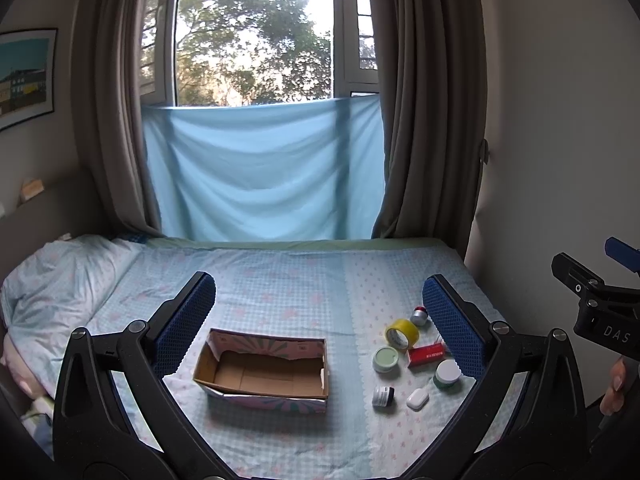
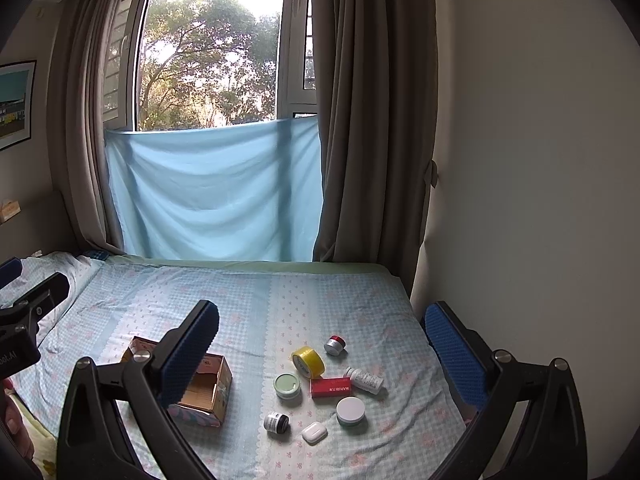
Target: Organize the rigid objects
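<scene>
An open empty cardboard box (image 1: 264,372) (image 2: 208,388) sits on the bed. Right of it lie a yellow tape roll (image 1: 402,333) (image 2: 308,361), a red box (image 1: 426,355) (image 2: 331,387), a pale green jar (image 1: 385,359) (image 2: 287,385), a white-lidded green jar (image 1: 447,374) (image 2: 350,410), a small black jar (image 1: 383,396) (image 2: 276,422), a white earbud case (image 1: 417,399) (image 2: 314,432), a red-capped silver jar (image 1: 419,314) (image 2: 335,344) and a white bottle (image 2: 365,379). My left gripper (image 1: 318,292) is open above the box. My right gripper (image 2: 320,316) is open above the objects.
The bed (image 1: 280,280) has a blue checked sheet and a pillow (image 1: 52,280) at left. A wall (image 2: 520,200) borders the bed on the right. Curtains and a blue cloth (image 1: 260,172) hang at the far edge.
</scene>
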A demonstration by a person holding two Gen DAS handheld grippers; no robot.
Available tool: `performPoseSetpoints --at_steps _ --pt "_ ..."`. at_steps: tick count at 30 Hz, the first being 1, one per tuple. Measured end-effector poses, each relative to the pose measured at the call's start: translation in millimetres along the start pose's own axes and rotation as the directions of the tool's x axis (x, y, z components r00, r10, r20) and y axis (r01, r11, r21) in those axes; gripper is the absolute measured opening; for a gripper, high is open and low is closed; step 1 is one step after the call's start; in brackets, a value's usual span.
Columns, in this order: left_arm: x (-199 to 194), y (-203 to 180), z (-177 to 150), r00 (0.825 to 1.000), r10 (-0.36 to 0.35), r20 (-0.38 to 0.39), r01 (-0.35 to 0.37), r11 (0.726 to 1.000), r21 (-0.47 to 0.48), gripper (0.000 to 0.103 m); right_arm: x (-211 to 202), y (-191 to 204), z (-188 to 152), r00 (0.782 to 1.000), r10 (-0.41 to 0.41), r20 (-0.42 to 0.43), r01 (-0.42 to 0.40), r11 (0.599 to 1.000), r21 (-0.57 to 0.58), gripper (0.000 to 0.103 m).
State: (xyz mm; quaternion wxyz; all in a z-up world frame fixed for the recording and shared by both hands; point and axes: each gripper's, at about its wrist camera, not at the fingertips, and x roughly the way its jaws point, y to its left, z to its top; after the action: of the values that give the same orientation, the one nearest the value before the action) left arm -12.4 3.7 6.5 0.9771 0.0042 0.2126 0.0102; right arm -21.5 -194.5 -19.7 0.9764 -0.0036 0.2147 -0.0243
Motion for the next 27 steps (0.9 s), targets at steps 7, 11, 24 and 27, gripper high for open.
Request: performPoseSetpoints --at_steps 7,11,24,27 --pt "-1.0 1.2 0.5 1.000 0.002 0.005 -0.002 1.000 -0.001 0.103 0.7 -0.9 0.3 1.000 -0.001 0.005 0.001 1.000 -0.005 0.103" --pt "-0.7 1.3 1.5 1.000 -0.001 0.008 0.001 1.000 -0.002 0.103 0.1 0.1 0.9 1.000 -0.001 0.008 0.001 1.000 -0.008 0.103" --pt "-0.4 1.3 2.9 1.000 -0.004 0.014 0.004 1.000 0.001 0.103 1.0 1.2 1.3 1.000 0.001 0.008 -0.001 1.000 -0.007 0.103" --pt "-0.4 1.1 2.8 1.000 -0.004 0.014 0.004 1.000 0.000 0.103 0.9 0.7 0.9 1.000 0.000 0.008 0.000 1.000 -0.007 0.103"
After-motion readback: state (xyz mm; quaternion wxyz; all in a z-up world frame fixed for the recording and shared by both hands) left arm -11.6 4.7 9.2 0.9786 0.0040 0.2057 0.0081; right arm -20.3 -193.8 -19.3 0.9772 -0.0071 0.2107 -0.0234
